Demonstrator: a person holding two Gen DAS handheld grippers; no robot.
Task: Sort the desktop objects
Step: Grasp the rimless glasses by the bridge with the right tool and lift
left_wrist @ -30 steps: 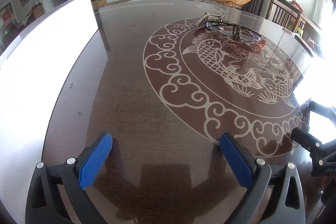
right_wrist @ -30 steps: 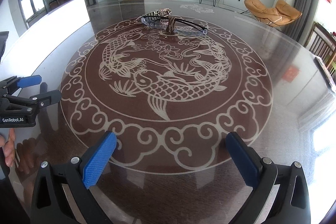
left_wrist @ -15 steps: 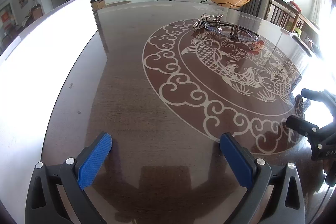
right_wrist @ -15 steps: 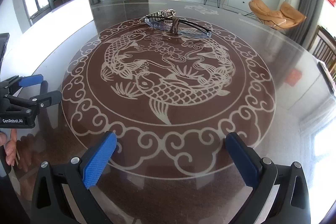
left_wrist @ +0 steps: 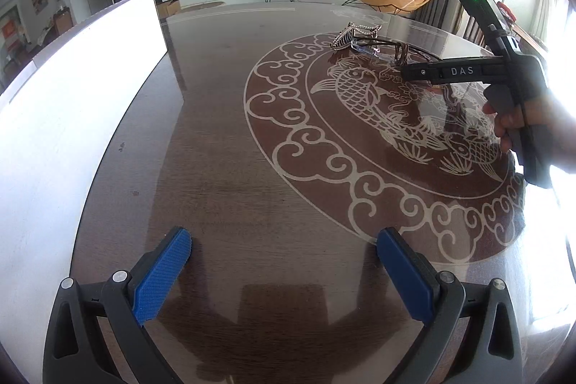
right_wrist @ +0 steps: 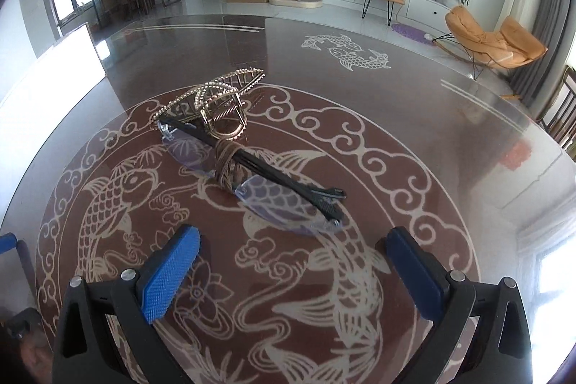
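Glasses [right_wrist: 252, 175]: lying on the counter [right_wrist: 414, 139], hair claw [right_wrist: 216, 103] touching behind.
Right tool [right_wrist: 288, 261]: having closed in on glasses, gaping wide, gripping nothing.
Left tool [left_wrist: 284, 272]: hanging back, wide, empty.

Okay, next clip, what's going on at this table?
A person is sorting items on a glossy dark wooden table with koi inlay, holding one claw per hand. The right claw is open, just short of folded rimless glasses with black arms. A brown hair tie is wrapped around them, and a gold rhinestone hair clip lies right behind. The left claw is open over bare tabletop, holding nothing.
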